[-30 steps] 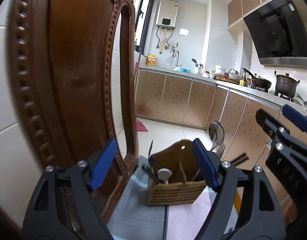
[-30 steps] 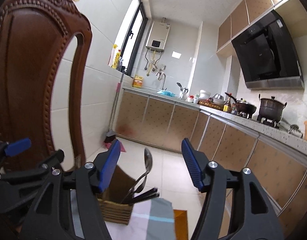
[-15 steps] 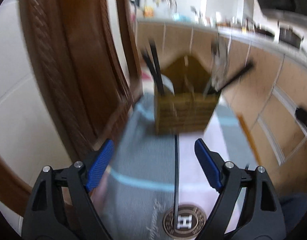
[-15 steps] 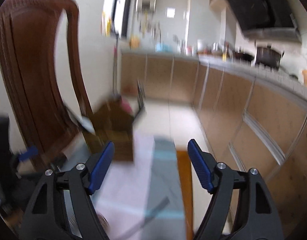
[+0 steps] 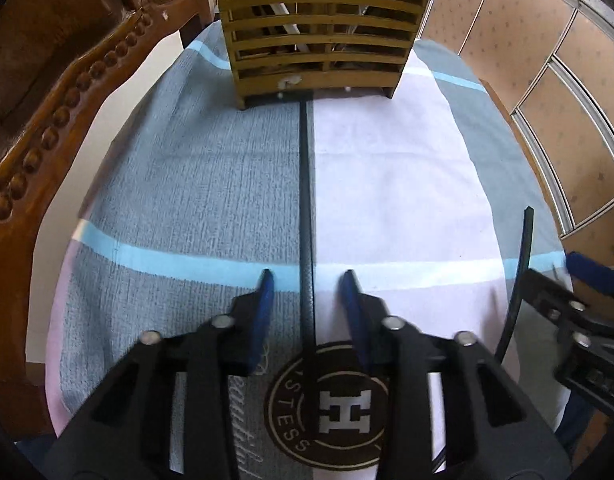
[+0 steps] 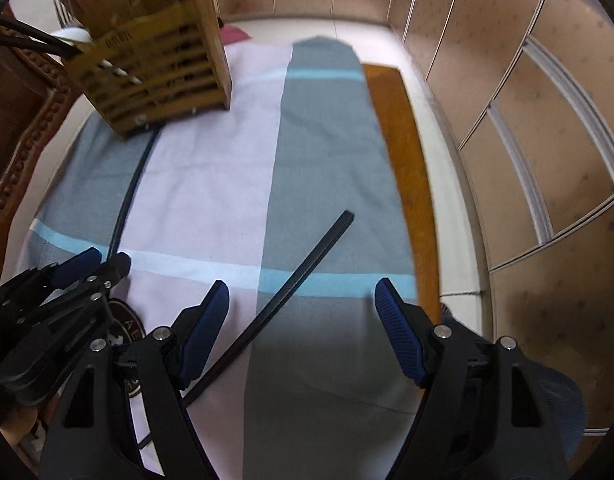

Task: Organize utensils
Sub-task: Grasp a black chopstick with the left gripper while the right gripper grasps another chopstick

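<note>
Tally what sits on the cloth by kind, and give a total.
Black chopsticks lying loose: 2 (one between the left gripper fingers, one between the right gripper fingers)
Bamboo utensil holder: 1
Total: 3

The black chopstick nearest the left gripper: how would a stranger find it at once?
Find the slatted bamboo holder on the striped cloth. One black chopstick runs straight from its base to between the left gripper's fingers. The other chopstick lies slanted, apart from the holder.

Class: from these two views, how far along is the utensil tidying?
Done: several utensils stand in the bamboo holder. In hand: the left tool, its jaws just closing, straddles one black chopstick, not visibly gripping. Left: a second chopstick lies between the right tool's open jaws.
</note>
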Available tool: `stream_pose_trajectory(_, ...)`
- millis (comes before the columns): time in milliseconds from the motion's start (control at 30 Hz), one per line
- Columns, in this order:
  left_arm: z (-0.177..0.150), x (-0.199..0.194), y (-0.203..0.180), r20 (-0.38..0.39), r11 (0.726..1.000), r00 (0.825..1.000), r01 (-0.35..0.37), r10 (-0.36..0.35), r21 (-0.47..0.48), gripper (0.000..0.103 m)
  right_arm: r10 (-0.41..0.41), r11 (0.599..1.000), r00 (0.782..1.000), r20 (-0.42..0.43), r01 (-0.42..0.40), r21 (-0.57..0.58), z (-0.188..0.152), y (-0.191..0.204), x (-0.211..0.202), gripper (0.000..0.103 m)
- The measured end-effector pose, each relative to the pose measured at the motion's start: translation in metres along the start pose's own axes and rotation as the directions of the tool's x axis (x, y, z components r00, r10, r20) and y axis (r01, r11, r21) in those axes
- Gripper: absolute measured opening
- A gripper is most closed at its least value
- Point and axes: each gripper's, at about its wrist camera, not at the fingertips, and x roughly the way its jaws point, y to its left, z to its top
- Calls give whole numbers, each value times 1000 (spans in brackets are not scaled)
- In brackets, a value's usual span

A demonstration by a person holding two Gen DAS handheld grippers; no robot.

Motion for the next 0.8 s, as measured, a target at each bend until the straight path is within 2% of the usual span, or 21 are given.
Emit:
stream_pose_trajectory(33, 1, 1, 1, -9, 1000, 1000, 21, -21, 2, 9, 3, 1000, 1000, -11, -3, 3, -3, -2, 4, 52)
stream_pose_trajectory(67, 2, 1, 1, -18, 1000, 999, 28, -28, 7, 8, 7, 1000, 1000, -27, -7, 5, -3, -1, 9, 44)
stream_pose_trajectory(100, 0, 0, 1, -24, 1000, 999, 23, -23, 12, 7, 24, 1000, 999, -47, -23, 4, -4, 1, 15, 27)
stream_pose_trajectory(133, -2, -2, 2, -31, 1000, 999, 26, -26, 11, 7, 42, 999, 998, -52, -42, 3, -5, 1, 16, 20)
stream_pose_trajectory(200, -8, -4, 8, -57, 998, 997, 55, -55, -6, 7, 39, 999, 998, -41, -39, -5, -6, 3, 15, 19)
stream_pose_trajectory(267, -20, -11, 19, -86, 996, 993, 82, -85, -36, 7, 58, 997, 998, -29, -59, -45, -6, 8, 11, 13)
stream_pose_trajectory(300, -26, -12, 22, -96, 995, 991, 92, -96, -49, 7, 63, 996, 998, -23, -64, -64, -6, 9, 9, 5)
stream_pose_trajectory(333, -32, -15, 27, -108, 993, 988, 101, -107, -59, 7, 87, 991, 996, -22, -88, -101, -5, 12, 6, 1)
stream_pose_trajectory(400, -48, -20, 33, -125, 993, 986, 106, -112, -59, 7, 136, 974, 990, -35, -140, -176, -5, 17, 3, 1)
stream_pose_trajectory(500, -62, -28, 38, -135, 993, 985, 101, -109, -61, 7, 138, 956, 990, -40, -143, -254, -3, 19, -2, 1)
stream_pose_trajectory(567, -59, -31, 37, -121, 994, 987, 97, -101, -41, 7, 163, 969, 986, -35, -167, -180, 4, -2, -8, 4)
stream_pose_trajectory(600, -56, -30, 37, -112, 996, 990, 88, -91, -32, 9, 173, 974, 984, -40, -177, -139, 7, -12, -9, 14)
stream_pose_trajectory(633, -50, -29, 36, -106, 996, 991, 79, -82, -29, 16, 177, 981, 983, -45, -180, -76, 11, -26, -9, 22)
stream_pose_trajectory(700, -39, -27, 35, -87, 997, 993, 76, -78, -22, 29, 155, 988, 986, -53, -155, 8, 15, -46, -7, 23)
stream_pose_trajectory(800, -14, -17, 29, -75, 998, 995, 58, -59, -16, 30, 168, 981, 982, -84, -159, 108, 16, -66, -3, 23)
